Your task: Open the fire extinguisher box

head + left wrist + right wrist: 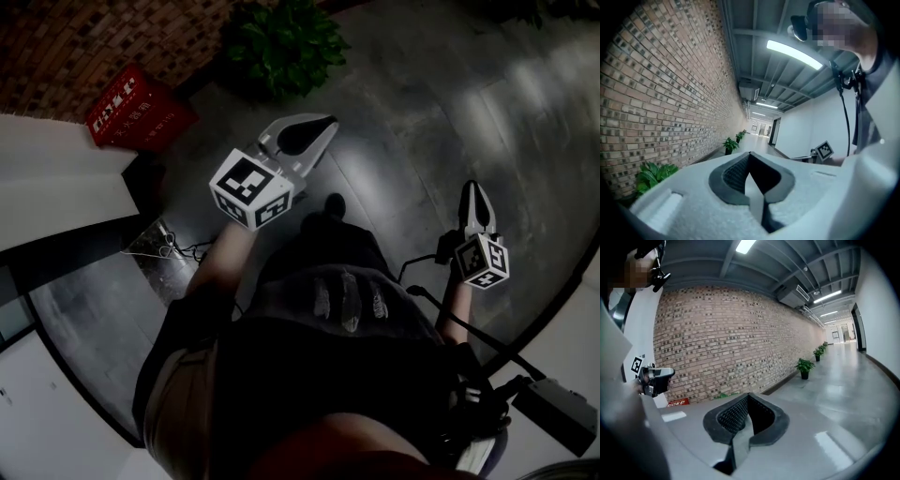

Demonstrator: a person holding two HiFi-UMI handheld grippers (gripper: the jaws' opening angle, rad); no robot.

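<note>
The left gripper [750, 158] has its two jaws pressed together along a seam, the ribbed black pads meeting with nothing between them. The right gripper [748, 399] is closed in the same way and is just as empty. Both are held out in mid-air in front of the person. In the head view the left one points up toward the foot of the brick wall [731, 343], and the right one hangs off to the side over the glossy grey floor [422, 103]. The fire extinguisher box [139, 111], red with white print, stands on the floor against the base of that wall, beyond the left gripper's tips and to their left, well apart from both grippers. Whether its door is open cannot be told. A leafy potted plant [281, 42] stands near the box along the wall. Smaller potted plants [804, 366] line the long corridor under ceiling strip lights [794, 54].
</note>
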